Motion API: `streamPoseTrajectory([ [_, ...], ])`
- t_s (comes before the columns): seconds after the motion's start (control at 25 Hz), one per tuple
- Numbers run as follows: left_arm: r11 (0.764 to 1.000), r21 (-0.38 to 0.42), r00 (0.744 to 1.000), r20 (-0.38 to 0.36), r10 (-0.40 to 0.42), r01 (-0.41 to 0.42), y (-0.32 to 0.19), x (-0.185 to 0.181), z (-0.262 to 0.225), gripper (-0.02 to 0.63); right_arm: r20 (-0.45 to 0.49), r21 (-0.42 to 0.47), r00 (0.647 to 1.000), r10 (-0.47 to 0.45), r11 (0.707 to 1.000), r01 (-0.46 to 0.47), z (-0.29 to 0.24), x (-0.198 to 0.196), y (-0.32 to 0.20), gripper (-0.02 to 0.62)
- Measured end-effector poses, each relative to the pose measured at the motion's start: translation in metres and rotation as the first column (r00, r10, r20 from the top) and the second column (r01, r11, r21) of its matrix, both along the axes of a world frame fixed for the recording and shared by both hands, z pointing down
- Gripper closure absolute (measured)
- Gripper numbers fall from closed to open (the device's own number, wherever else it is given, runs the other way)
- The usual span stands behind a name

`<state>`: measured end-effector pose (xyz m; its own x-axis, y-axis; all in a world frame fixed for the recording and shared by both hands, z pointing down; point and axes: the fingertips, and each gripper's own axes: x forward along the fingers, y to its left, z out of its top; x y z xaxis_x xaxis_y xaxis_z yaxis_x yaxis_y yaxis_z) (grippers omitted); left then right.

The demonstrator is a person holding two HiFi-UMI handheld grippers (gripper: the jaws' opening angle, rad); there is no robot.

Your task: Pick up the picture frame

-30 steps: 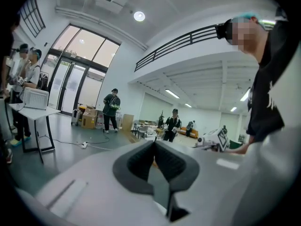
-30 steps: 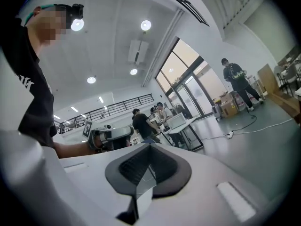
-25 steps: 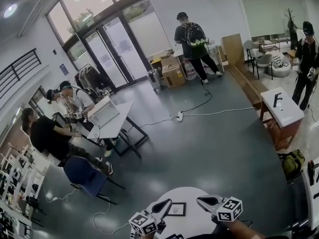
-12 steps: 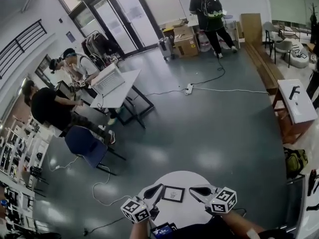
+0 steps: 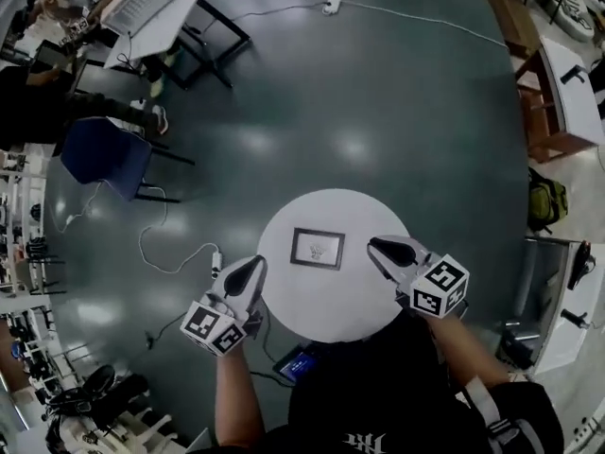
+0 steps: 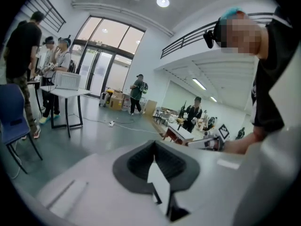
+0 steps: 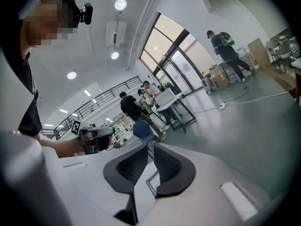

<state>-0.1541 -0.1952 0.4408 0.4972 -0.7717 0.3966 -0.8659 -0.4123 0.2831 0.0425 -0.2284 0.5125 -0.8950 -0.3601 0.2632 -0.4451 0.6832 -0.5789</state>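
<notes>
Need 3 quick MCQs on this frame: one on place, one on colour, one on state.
1. Where is the picture frame?
A) flat on the round table
B) on the floor
C) in a gripper

2. Table top colour?
A) black
B) white
C) brown

3. Left gripper jaws?
A) wide apart
B) clamped on the frame
C) together, empty

Key:
1 A: the head view shows it lying mid-table.
2 B: the top is plain white.
3 C: its own view shows the pads meeting with nothing between.
</notes>
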Motion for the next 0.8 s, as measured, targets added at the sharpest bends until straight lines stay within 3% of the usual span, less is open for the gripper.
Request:
streamPoseTrajectory([
  [0.12, 0.996, -0.09, 0.999, -0.037, 0.023, -0.027, 0.005, -0.028, 0.058, 0.584, -0.055, -0.08, 0.998, 0.039, 0.996, -0.044, 0.042, -0.019, 0.014, 0.546],
  [0.32, 0.976, -0.189, 0.993, -0.068, 0.097, -0.109, 0.005, -0.041, 0.138, 0.574, -0.137, -0.172, 0.989, 0.058, 0.982, -0.082, 0.099, -0.042, 0.033, 0.502],
  [0.44, 0.964, -0.219, 0.989, -0.045, 0.143, -0.149, 0.003, -0.04, 0.175, 0.555, -0.151, -0.203, 0.985, 0.084, 0.972, -0.114, 0.128, -0.049, 0.035, 0.472],
  [0.8, 0.947, -0.298, 0.99, 0.037, 0.134, -0.117, -0.003, -0.05, 0.272, 0.506, -0.195, -0.275, 0.972, 0.13, 0.944, -0.181, 0.208, -0.065, 0.048, 0.449],
])
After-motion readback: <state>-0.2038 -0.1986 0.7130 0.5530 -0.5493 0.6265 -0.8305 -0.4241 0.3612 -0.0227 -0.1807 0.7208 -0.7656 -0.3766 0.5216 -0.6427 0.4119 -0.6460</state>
